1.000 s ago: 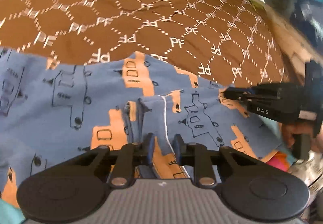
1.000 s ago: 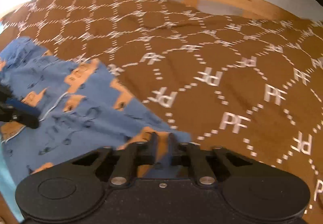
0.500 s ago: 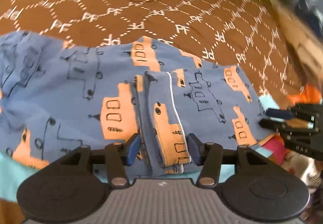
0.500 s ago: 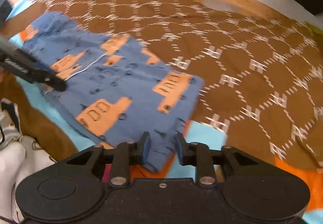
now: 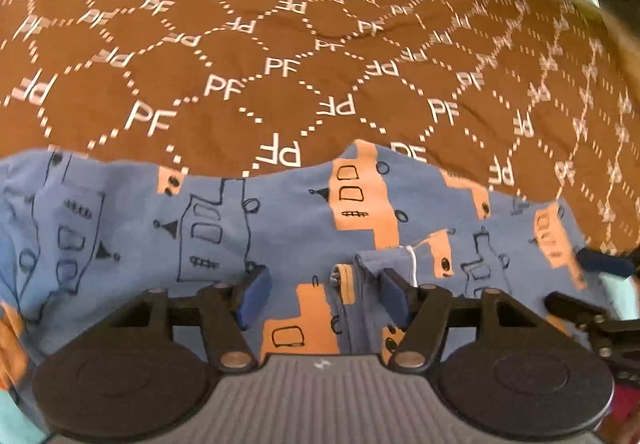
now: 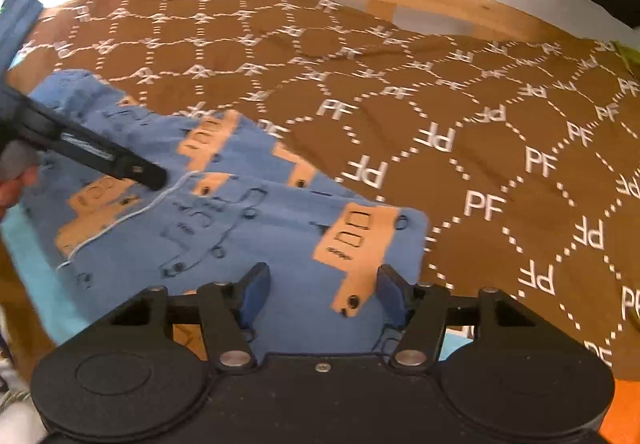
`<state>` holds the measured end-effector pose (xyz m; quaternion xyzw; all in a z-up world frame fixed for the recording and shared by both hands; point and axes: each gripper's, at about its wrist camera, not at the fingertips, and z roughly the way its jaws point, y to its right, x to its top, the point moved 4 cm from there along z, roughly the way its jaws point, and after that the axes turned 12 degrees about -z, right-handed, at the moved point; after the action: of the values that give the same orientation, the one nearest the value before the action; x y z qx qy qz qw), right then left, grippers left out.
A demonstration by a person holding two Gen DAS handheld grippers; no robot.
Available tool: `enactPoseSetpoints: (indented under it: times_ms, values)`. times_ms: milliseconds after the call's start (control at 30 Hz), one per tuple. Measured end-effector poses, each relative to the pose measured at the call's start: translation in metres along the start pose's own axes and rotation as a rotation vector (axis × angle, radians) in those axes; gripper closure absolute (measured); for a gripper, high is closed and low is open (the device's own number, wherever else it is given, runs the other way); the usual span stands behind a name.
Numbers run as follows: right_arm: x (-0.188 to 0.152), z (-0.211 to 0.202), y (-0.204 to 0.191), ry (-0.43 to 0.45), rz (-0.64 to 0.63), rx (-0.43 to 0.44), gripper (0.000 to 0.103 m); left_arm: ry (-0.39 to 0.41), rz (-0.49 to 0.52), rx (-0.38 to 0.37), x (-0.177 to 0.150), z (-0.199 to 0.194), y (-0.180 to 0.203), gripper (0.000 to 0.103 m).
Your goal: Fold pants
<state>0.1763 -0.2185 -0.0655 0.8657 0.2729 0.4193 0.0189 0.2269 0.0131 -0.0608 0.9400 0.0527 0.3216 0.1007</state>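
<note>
My left gripper (image 5: 322, 294) and right gripper (image 6: 320, 294) are opening over the pants (image 6: 256, 220), low in the frame, so the fold lies flat.

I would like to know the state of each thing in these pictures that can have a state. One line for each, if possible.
pants: folded, lying flat on the bedspread, held by no gripper
drawstring: loose, trailing over the fabric
left gripper: jaws opening, pads clear of the pants
right gripper: jaws opening, pads clear of the pants
bedspread: spread out, slightly wrinkled
</note>
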Motion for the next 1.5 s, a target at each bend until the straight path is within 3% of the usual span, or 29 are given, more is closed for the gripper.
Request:
enactPoseSetpoints:
  times_ms: [67,133,200,300,367,433,600,767,800,900,933,1000,1033,1067,1133,1200,1300,1367,1400,1500]
  values:
    - [-0.003,-0.007,0.001,0.028,0.011,-0.004,0.041,0.013,-0.029,-0.012,-0.003,-0.011,-0.005,0.033]
    - [-0.003,-0.017,-0.001,0.073,-0.004,-0.018,0.036,0.046,-0.063,-0.022,-0.011,-0.031,-0.014,0.023]
    - [-0.001,-0.026,-0.006,0.118,-0.013,0.016,0.032,0.065,-0.094,-0.025,-0.024,-0.047,-0.023,0.019]
    - [0.000,-0.024,-0.023,0.112,-0.049,0.093,0.024,0.047,-0.067,0.039,-0.049,-0.049,-0.034,0.024]
    - [-0.006,-0.014,-0.036,0.056,-0.108,0.085,0.023,0.090,-0.003,0.051,-0.060,-0.055,-0.034,0.025]
    - [-0.008,-0.015,-0.037,0.067,-0.094,0.075,0.023,0.110,0.025,0.075,-0.063,-0.065,-0.031,0.023]
    - [0.000,-0.033,-0.031,0.151,-0.062,0.065,0.012,0.208,-0.079,0.038,-0.056,-0.103,-0.054,0.020]
    - [0.003,-0.035,-0.041,0.194,-0.065,0.110,0.006,0.289,-0.170,0.122,-0.040,-0.129,-0.100,0.022]
    - [0.003,-0.035,-0.044,0.195,-0.070,0.112,0.006,0.290,-0.205,0.133,-0.036,-0.131,-0.112,0.026]
    - [0.002,-0.032,-0.048,0.186,-0.081,0.110,0.006,0.274,-0.278,0.125,-0.025,-0.128,-0.135,0.053]
    - [0.001,-0.031,-0.048,0.183,-0.076,0.114,0.006,0.270,-0.289,0.130,-0.022,-0.126,-0.138,0.055]
    - [0.001,-0.029,-0.049,0.186,-0.058,0.115,0.006,0.271,-0.292,0.114,-0.015,-0.122,-0.140,0.057]
    - [0.003,-0.028,-0.049,0.190,-0.048,0.120,0.006,0.268,-0.291,0.108,-0.011,-0.119,-0.138,0.077]
    - [0.006,-0.026,-0.049,0.193,-0.046,0.123,0.006,0.272,-0.280,0.126,-0.008,-0.118,-0.135,0.089]
    - [0.012,-0.025,-0.052,0.209,-0.046,0.122,0.006,0.307,-0.227,0.196,-0.002,-0.118,-0.126,0.092]
    - [0.019,-0.022,-0.057,0.224,-0.052,0.134,0.005,0.336,-0.189,0.230,-0.001,-0.119,-0.121,0.093]
    - [0.023,-0.013,-0.065,0.213,-0.073,0.138,0.005,0.303,-0.169,0.272,-0.003,-0.107,-0.125,0.092]
    - [0.022,-0.009,-0.068,0.201,-0.064,0.146,0.005,0.309,-0.146,0.301,-0.006,-0.104,-0.127,0.083]
    - [0.020,-0.009,-0.068,0.202,-0.059,0.154,0.005,0.308,-0.140,0.309,-0.008,-0.103,-0.127,0.071]
    - [0.018,-0.011,-0.066,0.207,-0.051,0.155,0.005,0.291,-0.115,0.281,-0.009,-0.098,-0.126,0.051]
